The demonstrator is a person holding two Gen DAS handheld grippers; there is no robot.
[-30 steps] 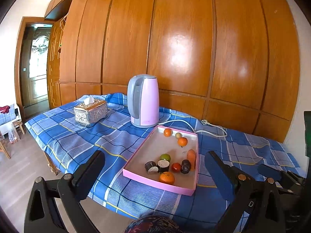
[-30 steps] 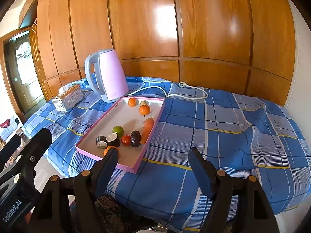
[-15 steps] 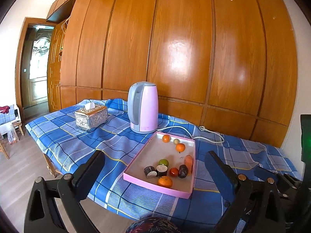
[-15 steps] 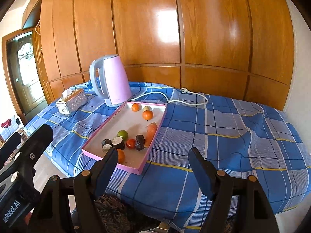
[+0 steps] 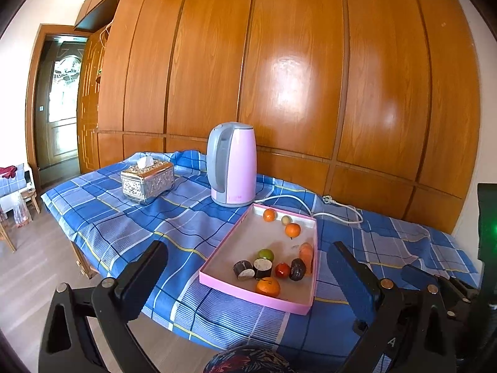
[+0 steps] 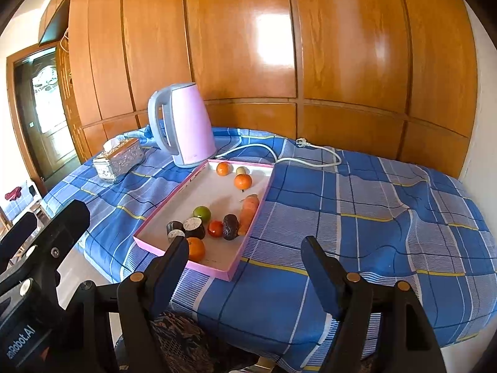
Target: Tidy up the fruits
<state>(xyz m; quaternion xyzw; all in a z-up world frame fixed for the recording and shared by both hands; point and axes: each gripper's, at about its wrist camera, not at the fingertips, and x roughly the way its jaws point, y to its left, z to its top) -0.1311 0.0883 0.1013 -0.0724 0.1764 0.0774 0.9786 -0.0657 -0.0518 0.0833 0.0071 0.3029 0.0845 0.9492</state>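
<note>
A pink tray [image 5: 217,283] [image 6: 251,239] lies on the blue checked tablecloth. It holds several fruits: oranges [image 5: 267,286] [image 6: 243,181], a green lime [image 5: 266,254] [image 6: 202,213], a red tomato [image 5: 282,269] [image 6: 215,228], a dark avocado [image 5: 297,269] [image 6: 230,230], a carrot-like piece [image 5: 307,253] [image 6: 248,211] and dark cut pieces [image 5: 262,268] [image 6: 193,227]. My left gripper [image 5: 248,276] is open and empty, held short of the table's near edge. My right gripper [image 6: 247,264] is open and empty, also before the near edge.
A pink kettle [image 5: 231,164] [image 6: 186,130] stands behind the tray, its white cord [image 5: 335,208] [image 6: 289,155] trailing right. A silver tissue box [image 5: 147,181] [image 6: 119,158] sits at the left. Wood panelling backs the table. A doorway [image 5: 59,105] is at far left.
Both grippers have tilted upward and drawn back slightly, so the table and tray sit lower in both views. Both stay open. Nothing on the table has moved.
</note>
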